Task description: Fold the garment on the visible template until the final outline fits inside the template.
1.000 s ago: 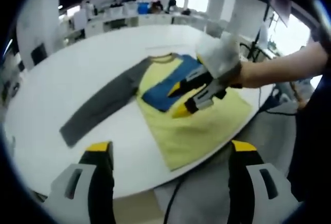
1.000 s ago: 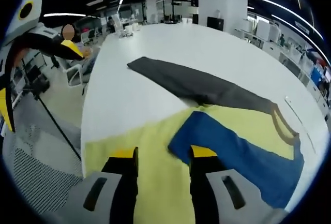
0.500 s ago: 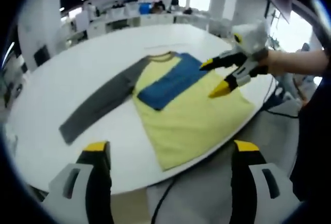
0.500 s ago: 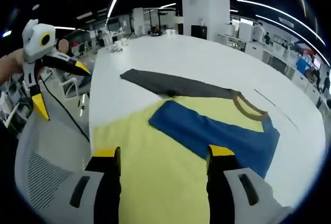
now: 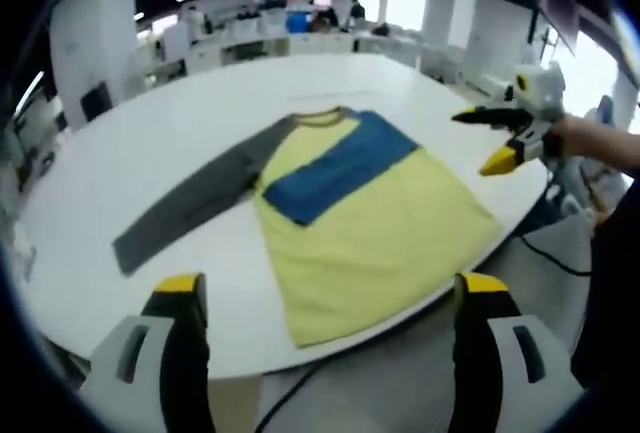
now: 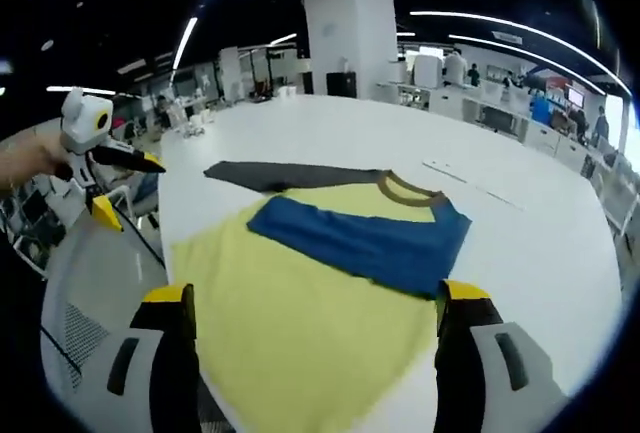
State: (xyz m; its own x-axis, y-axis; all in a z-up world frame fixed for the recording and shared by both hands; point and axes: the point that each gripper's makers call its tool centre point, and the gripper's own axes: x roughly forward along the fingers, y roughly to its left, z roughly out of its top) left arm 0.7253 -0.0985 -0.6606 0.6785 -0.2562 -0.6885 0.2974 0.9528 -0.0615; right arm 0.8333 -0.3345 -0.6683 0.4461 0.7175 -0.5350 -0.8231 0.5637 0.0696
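A long-sleeved shirt lies flat on the white round table (image 5: 150, 143). Its yellow body (image 5: 375, 233) reaches the near table edge. The blue sleeve (image 5: 335, 163) is folded across the chest, and the grey sleeve (image 5: 190, 203) stretches out to the left. In the right gripper view the same yellow body (image 6: 300, 303), blue sleeve (image 6: 365, 238) and grey sleeve (image 6: 275, 175) lie just ahead. My left gripper (image 5: 330, 293) is open, off the near edge. My right gripper (image 6: 315, 298) is open, above the hem. Each is visible from the other: right gripper (image 5: 495, 138), left gripper (image 6: 125, 188).
The table (image 6: 520, 243) is bare white around the shirt, with a faint thin line (image 6: 455, 173) beyond the collar. Cables hang past the table edge (image 5: 560, 253). An office chair (image 6: 80, 283) stands by the table's left side. Desks and people are far behind.
My right gripper has lifted off the blue sleeve, drawn back to the right past the table edge and opened wider. The blue sleeve stays folded on the chest. The left view has shifted slightly.
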